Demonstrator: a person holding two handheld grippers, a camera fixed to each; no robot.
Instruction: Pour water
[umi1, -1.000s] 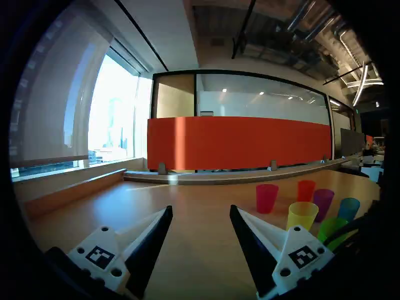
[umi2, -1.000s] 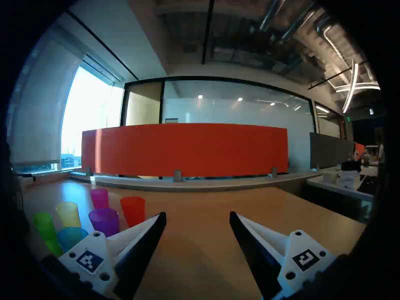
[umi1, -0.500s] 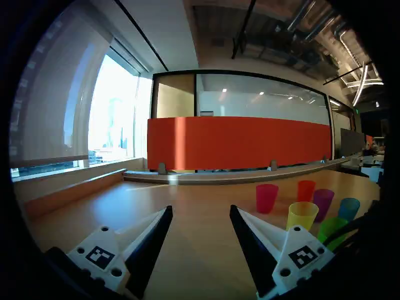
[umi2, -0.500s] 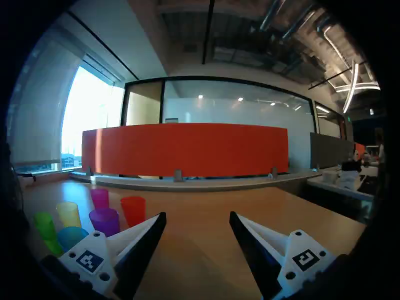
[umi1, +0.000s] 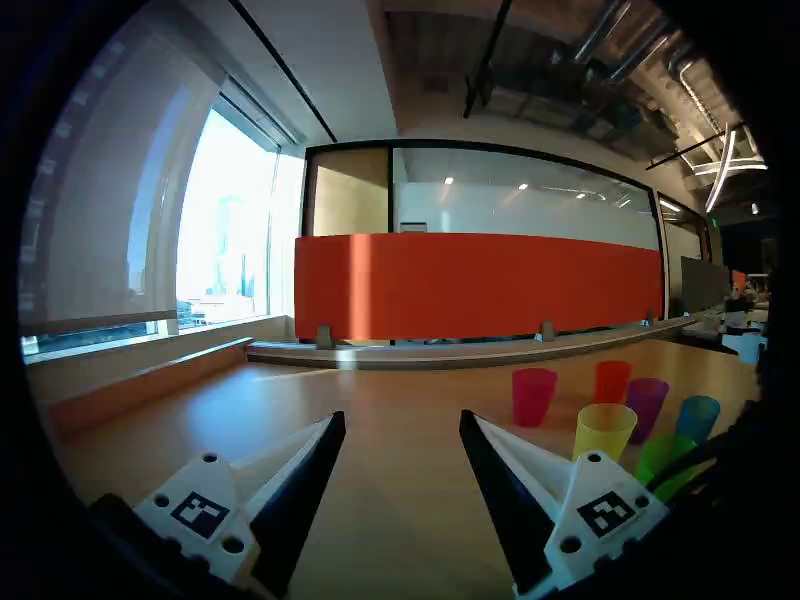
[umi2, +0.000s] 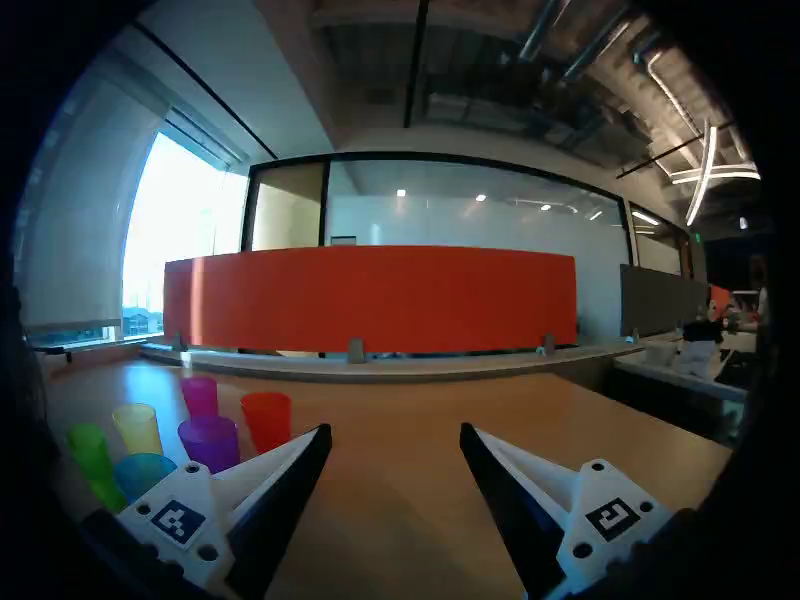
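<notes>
Several translucent cups stand together on the wooden table (umi1: 400, 470). In the left gripper view they are to the right: a pink cup (umi1: 533, 396), an orange cup (umi1: 612, 381), a purple cup (umi1: 646, 407), a yellow cup (umi1: 604, 430), a blue cup (umi1: 696, 417) and a green cup (umi1: 664, 458). My left gripper (umi1: 402, 428) is open, with nothing between its fingers. In the right gripper view the cups sit at the left: pink (umi2: 199, 396), orange (umi2: 266, 421), purple (umi2: 209, 442), yellow (umi2: 136, 427), green (umi2: 90, 458) and blue (umi2: 144, 474). My right gripper (umi2: 396, 436) is open and holds nothing.
An orange divider panel (umi1: 478, 285) runs across the far edge of the table, with a glass wall behind it. A bright window (umi1: 225, 240) and a low ledge lie to the left. Another desk with objects (umi2: 690, 365) stands at the right.
</notes>
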